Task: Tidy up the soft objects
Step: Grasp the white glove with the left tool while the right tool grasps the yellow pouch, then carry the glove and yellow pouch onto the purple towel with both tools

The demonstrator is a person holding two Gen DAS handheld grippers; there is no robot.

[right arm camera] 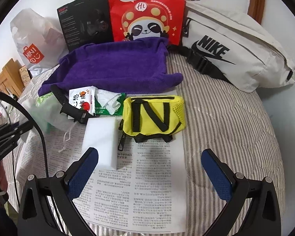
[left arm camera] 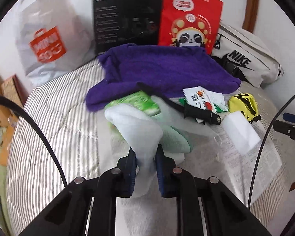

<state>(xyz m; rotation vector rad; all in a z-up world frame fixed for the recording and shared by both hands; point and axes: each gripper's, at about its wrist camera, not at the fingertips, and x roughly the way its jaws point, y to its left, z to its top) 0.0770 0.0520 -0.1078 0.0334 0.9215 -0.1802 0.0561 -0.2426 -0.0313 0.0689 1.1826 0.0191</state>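
Left wrist: left gripper [left arm camera: 145, 162] is pinching the white gauzy bag [left arm camera: 139, 129], which is trailing away from the jaws toward the purple towel [left arm camera: 163, 68].

Right wrist: right gripper [right arm camera: 149, 169] is hovering wide, empty; white sponge [right arm camera: 100, 139] is lying lengthwise just ahead, beside the left finger [right arm camera: 84, 169].

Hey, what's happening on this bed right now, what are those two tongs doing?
A person is sorting soft items on a bed. The left tongs are shut on a white mesh pouch that has something green inside. The right tongs are open and empty above a newspaper, near a white sponge and a yellow pouch. A purple towel lies behind them.
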